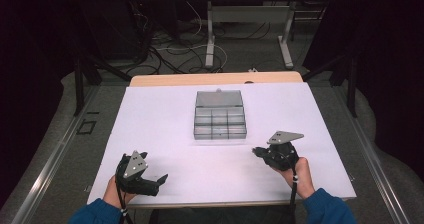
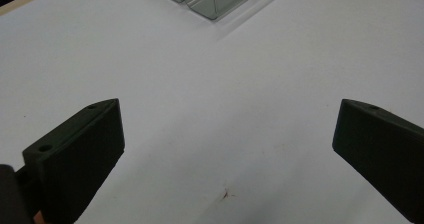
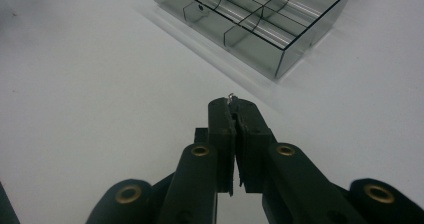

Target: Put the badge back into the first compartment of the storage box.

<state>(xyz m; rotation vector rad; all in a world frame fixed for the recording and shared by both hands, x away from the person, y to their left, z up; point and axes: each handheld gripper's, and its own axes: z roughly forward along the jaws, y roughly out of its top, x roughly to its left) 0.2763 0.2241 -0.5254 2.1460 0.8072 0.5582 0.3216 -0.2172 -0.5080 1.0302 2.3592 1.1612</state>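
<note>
Small metal piece pinched in right tool.

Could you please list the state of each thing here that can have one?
Organizer box: lid open, standing up at the back; compartments look empty.
Left gripper: jaws wide open, nothing between them.
Right gripper: shut on a small metal piece at the jaw tips.

The high view looks forward and down on the whole bench. Both gripper views sit low and close, sharing the compartment box toward 12 o'clock.
</note>
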